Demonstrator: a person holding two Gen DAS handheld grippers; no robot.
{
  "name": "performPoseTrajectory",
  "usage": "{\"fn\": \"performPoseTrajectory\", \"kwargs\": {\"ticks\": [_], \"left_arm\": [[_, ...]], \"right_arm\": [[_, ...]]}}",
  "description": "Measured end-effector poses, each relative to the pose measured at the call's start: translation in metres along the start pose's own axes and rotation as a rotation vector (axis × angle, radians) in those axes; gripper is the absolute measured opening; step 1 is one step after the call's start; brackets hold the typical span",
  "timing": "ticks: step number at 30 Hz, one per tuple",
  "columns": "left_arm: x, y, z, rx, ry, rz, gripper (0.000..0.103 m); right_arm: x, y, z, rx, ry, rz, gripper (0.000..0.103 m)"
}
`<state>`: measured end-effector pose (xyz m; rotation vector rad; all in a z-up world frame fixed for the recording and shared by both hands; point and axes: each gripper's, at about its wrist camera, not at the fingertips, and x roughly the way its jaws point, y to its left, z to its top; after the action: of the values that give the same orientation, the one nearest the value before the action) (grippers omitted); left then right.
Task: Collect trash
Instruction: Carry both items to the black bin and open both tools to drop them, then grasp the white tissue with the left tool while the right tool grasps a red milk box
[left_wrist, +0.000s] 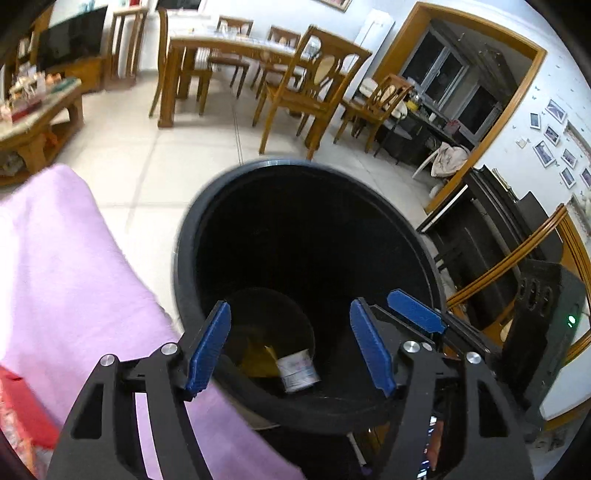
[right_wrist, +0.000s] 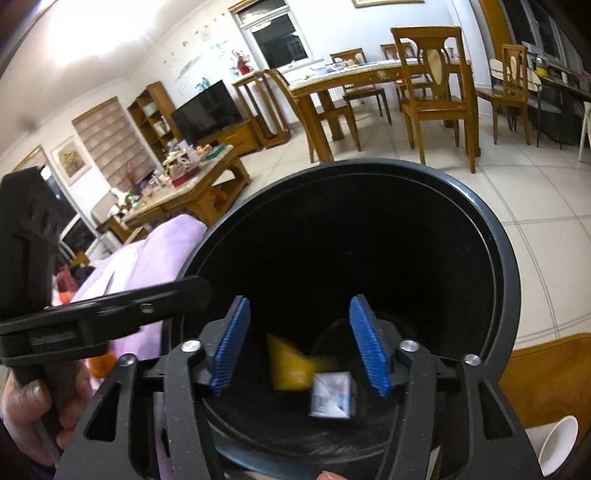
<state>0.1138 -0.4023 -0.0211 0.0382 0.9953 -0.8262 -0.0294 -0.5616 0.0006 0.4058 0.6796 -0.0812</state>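
A black round trash bin (left_wrist: 192, 229) fills the middle of both wrist views (right_wrist: 506, 266). Inside it lie a yellow wrapper (left_wrist: 258, 360) and a small white carton (left_wrist: 297, 371); in the right wrist view the yellow wrapper (right_wrist: 290, 365) and white carton (right_wrist: 332, 395) look blurred. My left gripper (left_wrist: 290, 341) is open and empty over the bin's near rim. My right gripper (right_wrist: 299, 343) is open and empty over the bin mouth. The right gripper's blue finger (left_wrist: 415, 310) shows beside the left one.
A pink cloth (left_wrist: 74, 277) covers the surface left of the bin. A wooden dining table (left_wrist: 221, 46) with chairs (left_wrist: 306, 92) stands beyond on the tiled floor. A cluttered coffee table (right_wrist: 184, 184) and a TV (right_wrist: 207, 110) are at the left. A white bowl (right_wrist: 557, 443) sits at the lower right.
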Motion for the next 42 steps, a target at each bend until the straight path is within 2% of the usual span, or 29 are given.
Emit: {"fn": "performPoseTrajectory", "kwargs": {"ticks": [3, 6, 7, 8, 9, 10, 12, 14, 16, 19, 21, 23, 27, 29, 33, 34, 35, 36, 37, 38, 41, 42], "left_arm": [[-0.025, 0.004, -0.006, -0.008, -0.028, -0.022, 0.068], [-0.055, 0.011, -0.017, -0.016, -0.067, -0.035, 0.068], [-0.064, 0.015, -0.02, -0.018, -0.08, -0.033, 0.069], [-0.078, 0.02, -0.026, -0.021, -0.098, -0.027, 0.07], [-0.091, 0.028, -0.03, -0.024, -0.113, -0.016, 0.07], [-0.102, 0.033, -0.033, -0.03, -0.126, 0.0, 0.07], [-0.125, 0.056, -0.045, -0.054, -0.149, 0.051, 0.07], [-0.147, 0.083, -0.055, -0.091, -0.162, 0.14, 0.07], [-0.166, 0.122, -0.067, -0.161, -0.151, 0.23, 0.07], [-0.179, 0.159, -0.078, -0.255, -0.133, 0.235, 0.07], [-0.194, 0.177, -0.085, -0.287, -0.153, 0.248, 0.07], [-0.208, 0.191, -0.091, -0.313, -0.181, 0.248, 0.07], [-0.242, 0.216, -0.108, -0.357, -0.227, 0.297, 0.07], [-0.256, 0.228, -0.126, -0.379, -0.237, 0.301, 0.07], [-0.282, 0.25, -0.172, -0.418, -0.24, 0.34, 0.07], [-0.282, 0.252, -0.181, -0.427, -0.237, 0.343, 0.07], [-0.285, 0.256, -0.189, -0.434, -0.236, 0.343, 0.07], [-0.288, 0.259, -0.196, -0.442, -0.226, 0.358, 0.07], [-0.29, 0.261, -0.202, -0.443, -0.225, 0.377, 0.07], [-0.292, 0.263, -0.206, -0.446, -0.222, 0.377, 0.07], [-0.295, 0.262, -0.213, -0.44, -0.245, 0.293, 0.07], [-0.294, 0.26, -0.212, -0.426, -0.247, 0.299, 0.07]], "right_arm": [[-0.006, 0.006, 0.001, -0.01, -0.008, -0.006, 0.061], [-0.013, 0.019, 0.001, -0.031, -0.018, 0.01, 0.073], [-0.017, 0.036, 0.001, -0.062, -0.023, 0.036, 0.073], [-0.017, 0.036, 0.001, -0.062, -0.023, 0.036, 0.073], [-0.019, 0.046, 0.0, -0.081, -0.023, 0.048, 0.077], [-0.019, 0.056, -0.001, -0.098, -0.023, 0.061, 0.08], [-0.02, 0.079, -0.002, -0.137, -0.018, 0.095, 0.08], [-0.018, 0.104, -0.003, -0.186, -0.004, 0.128, 0.08], [-0.011, 0.139, -0.004, -0.258, 0.014, 0.165, 0.09], [0.0, 0.178, -0.008, -0.342, 0.037, 0.183, 0.09], [0.007, 0.208, -0.007, -0.382, 0.055, 0.19, 0.09], [0.013, 0.222, -0.009, -0.412, 0.07, 0.192, 0.09], [0.029, 0.257, -0.007, -0.493, 0.099, 0.174, 0.09], [0.042, 0.275, -0.007, -0.551, 0.121, 0.144, 0.09], [0.068, 0.289, -0.029, -0.632, 0.152, 0.079, 0.09], [0.073, 0.29, -0.033, -0.636, 0.158, 0.073, 0.088], [0.077, 0.292, -0.035, -0.632, 0.167, 0.073, 0.081], [0.083, 0.293, -0.037, -0.613, 0.179, 0.08, 0.06], [0.088, 0.294, -0.036, -0.592, 0.196, 0.086, 0.051], [0.091, 0.296, -0.036, -0.579, 0.204, 0.086, 0.051], [0.091, 0.296, -0.046, -0.558, 0.192, 0.11, 0.051], [0.089, 0.297, -0.048, -0.543, 0.19, 0.129, 0.051]]}}
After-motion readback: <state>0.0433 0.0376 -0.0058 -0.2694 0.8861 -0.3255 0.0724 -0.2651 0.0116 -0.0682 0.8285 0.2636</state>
